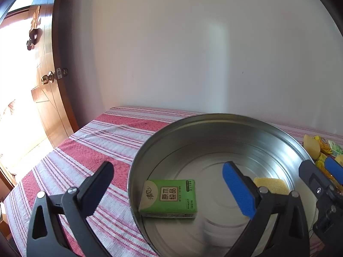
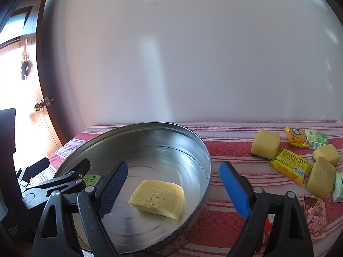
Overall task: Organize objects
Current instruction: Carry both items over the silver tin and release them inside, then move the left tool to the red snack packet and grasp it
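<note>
— Where do your grippers stand?

— My left gripper (image 1: 169,177) is spread wide with nothing between its fingers; one finger hangs over the striped cloth (image 1: 90,147), the other over the metal pan (image 1: 214,120). My right gripper (image 2: 173,184) is wide too and holds nothing, straddling the pan's right wall.

— And what's in the pan?

— A green tissue pack (image 1: 169,198) lies flat against the pan's left wall. A yellow sponge (image 2: 157,198) lies on the pan floor toward its right side, apart from the pack.

— What else is out?

— Toward the counter's right edge, well apart from the pan, lie more yellow sponges (image 2: 265,144), yellow packets (image 2: 290,168) and green packs (image 2: 316,138), crowded together.
</note>
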The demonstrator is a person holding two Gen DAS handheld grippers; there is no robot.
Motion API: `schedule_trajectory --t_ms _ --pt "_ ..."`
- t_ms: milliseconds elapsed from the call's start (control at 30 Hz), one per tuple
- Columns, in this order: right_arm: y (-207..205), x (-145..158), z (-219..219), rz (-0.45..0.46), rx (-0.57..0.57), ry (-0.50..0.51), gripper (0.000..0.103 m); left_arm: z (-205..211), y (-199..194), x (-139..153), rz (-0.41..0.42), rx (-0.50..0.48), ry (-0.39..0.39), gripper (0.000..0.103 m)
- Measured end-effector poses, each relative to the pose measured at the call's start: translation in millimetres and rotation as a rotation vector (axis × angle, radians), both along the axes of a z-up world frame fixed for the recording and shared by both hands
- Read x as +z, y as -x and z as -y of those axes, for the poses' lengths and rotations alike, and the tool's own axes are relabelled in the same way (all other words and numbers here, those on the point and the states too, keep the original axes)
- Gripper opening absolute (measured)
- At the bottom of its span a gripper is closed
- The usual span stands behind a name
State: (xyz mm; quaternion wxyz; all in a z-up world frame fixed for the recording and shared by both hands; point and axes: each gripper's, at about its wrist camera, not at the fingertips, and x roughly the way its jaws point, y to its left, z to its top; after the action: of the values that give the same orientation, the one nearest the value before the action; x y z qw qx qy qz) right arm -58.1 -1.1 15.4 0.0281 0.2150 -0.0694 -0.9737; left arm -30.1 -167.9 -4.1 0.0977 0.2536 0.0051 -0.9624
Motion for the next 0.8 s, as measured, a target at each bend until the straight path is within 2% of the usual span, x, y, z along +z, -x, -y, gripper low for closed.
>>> schedule_trajectory --t_ms 133,367,467,567,800 --pt "-6.4 1.0 -2.2 -0.008 -0.013 -0.023 0.089 -2.1 -1.5 -0.7 -0.004 -0.008 -0.008 0.103" --pt "-21.4 3.4 -9.9 -0.039 -0.05 -0.081 0.089 -18.4 -7.6 -3.9 -0.006 -0.009 0.058 0.103" --pt "-28.7 4.0 -15.8 -0.05 -0.069 -0.108 0.089 -18.1 -17.4 -1.9 -0.032 -0.005 0.04 0.103" --pt "-37.2 4.4 -23.2 -0.054 -0.093 -0.136 0.089 -21.5 -21.0 -2.5 -0.02 -0.001 0.031 0.103" --pt "-58.7 6.0 -48.6 -0.067 -0.139 -0.192 0.089 -44.2 -35.4 -1.3 -0.026 -0.052 0.04 0.103"
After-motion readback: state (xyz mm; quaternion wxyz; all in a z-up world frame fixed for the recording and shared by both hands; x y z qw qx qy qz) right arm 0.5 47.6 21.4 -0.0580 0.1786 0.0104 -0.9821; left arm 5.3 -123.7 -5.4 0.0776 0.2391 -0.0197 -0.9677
